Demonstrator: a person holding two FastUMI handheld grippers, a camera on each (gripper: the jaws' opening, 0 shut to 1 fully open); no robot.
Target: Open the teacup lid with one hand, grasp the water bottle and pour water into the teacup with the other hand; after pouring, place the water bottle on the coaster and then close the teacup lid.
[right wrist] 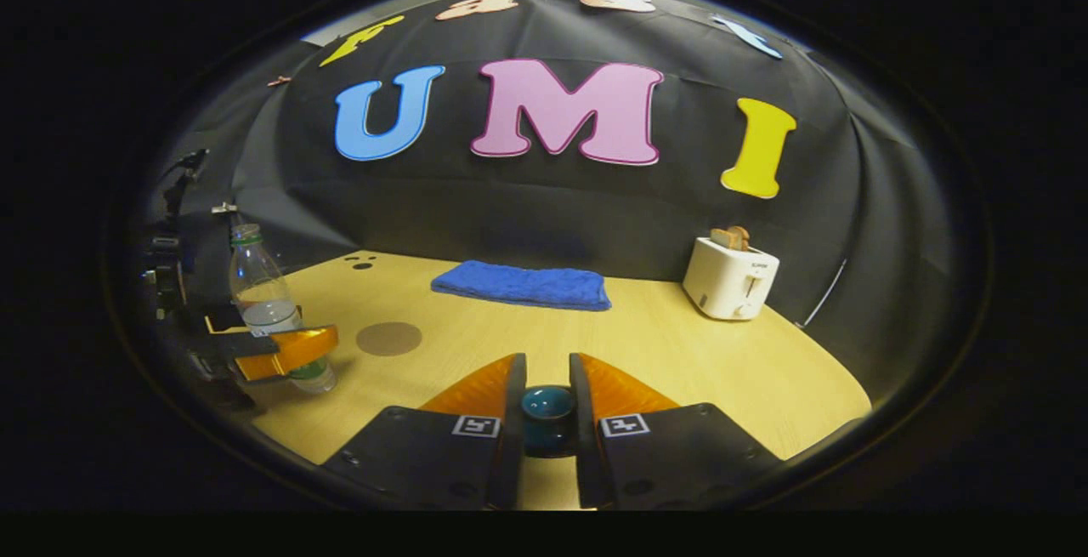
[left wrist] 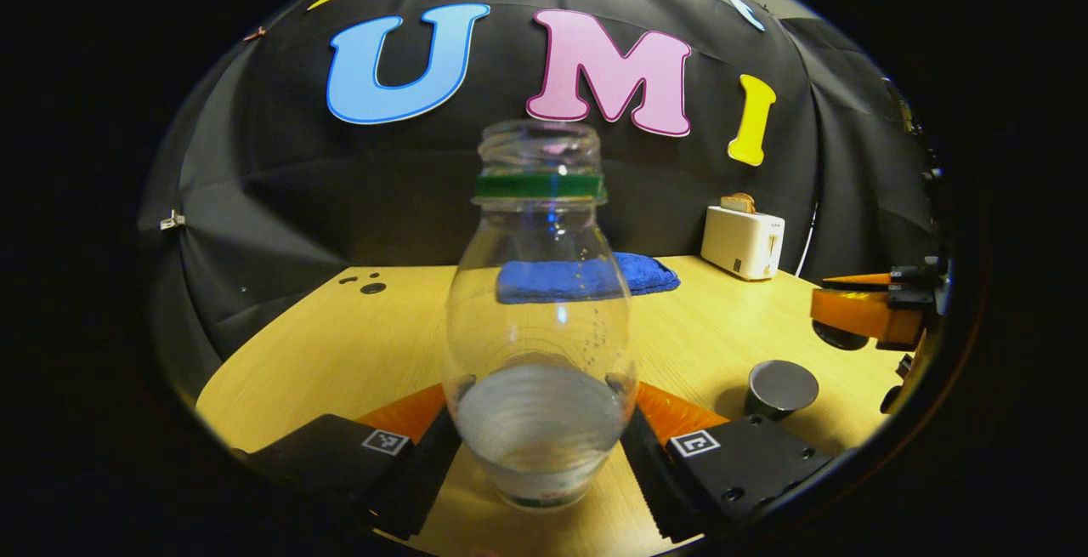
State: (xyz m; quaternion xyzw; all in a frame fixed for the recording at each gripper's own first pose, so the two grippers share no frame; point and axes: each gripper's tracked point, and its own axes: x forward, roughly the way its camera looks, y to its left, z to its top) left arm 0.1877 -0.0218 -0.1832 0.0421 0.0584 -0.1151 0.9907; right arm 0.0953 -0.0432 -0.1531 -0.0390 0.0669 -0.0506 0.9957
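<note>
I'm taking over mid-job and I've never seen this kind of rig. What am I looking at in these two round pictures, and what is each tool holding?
There is no robot arm: a person carries a hand-held gripper in each hand, and each has a camera looking along its two fingers.

In the left gripper view, the left hand-held gripper clamps an uncapped water bottle low on its body; a little water sits in it. The dark teacup stands to its right.

In the right gripper view, the right hand-held gripper pinches the teal teacup lid by its knob.

On the wooden table also lie a round brown coaster, a folded blue towel and a white toaster.
</note>
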